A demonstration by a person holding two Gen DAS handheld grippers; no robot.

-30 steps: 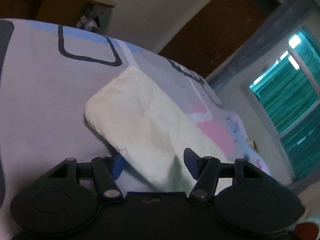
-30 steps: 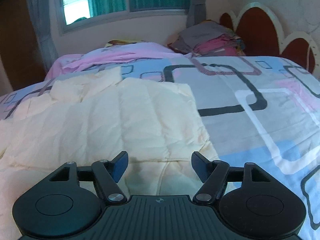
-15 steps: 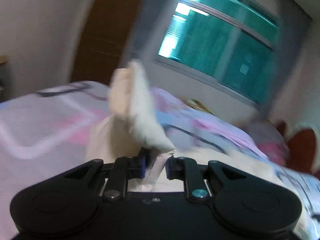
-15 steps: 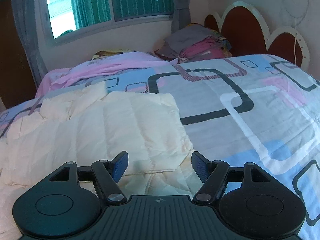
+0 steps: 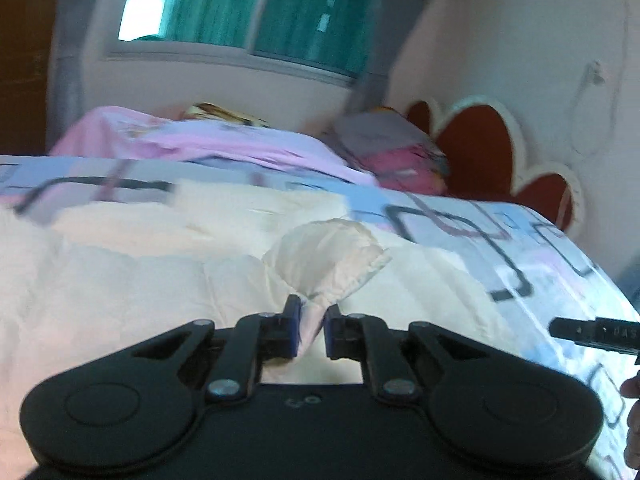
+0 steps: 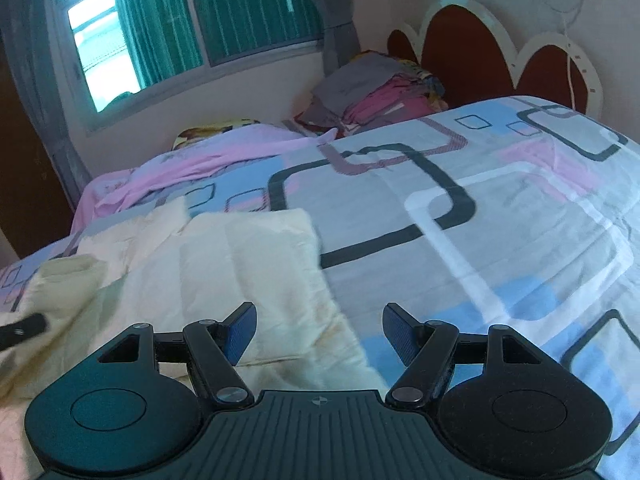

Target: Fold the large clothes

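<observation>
A large cream quilted garment (image 5: 132, 276) lies spread on the bed and also shows in the right wrist view (image 6: 224, 264). My left gripper (image 5: 312, 320) is shut on a bunched corner of it (image 5: 328, 256) and holds that corner above the rest of the cloth. My right gripper (image 6: 318, 332) is open and empty, just above the garment's right edge where it meets the bedsheet. The tip of the right gripper (image 5: 592, 332) shows at the right edge of the left wrist view. The left gripper's tip (image 6: 20, 330) shows at the left edge of the right wrist view.
The bedsheet (image 6: 480, 208) has blue, pink and grey squares. A pile of folded clothes (image 6: 380, 92) sits by the red scalloped headboard (image 6: 500, 56). A pink crumpled blanket (image 6: 192, 164) lies at the far side under the window (image 6: 192, 28).
My left gripper closed on the garment's corner, lifted it and swung it over toward the rest of the cloth. My right gripper stayed open and shifted slightly right.
</observation>
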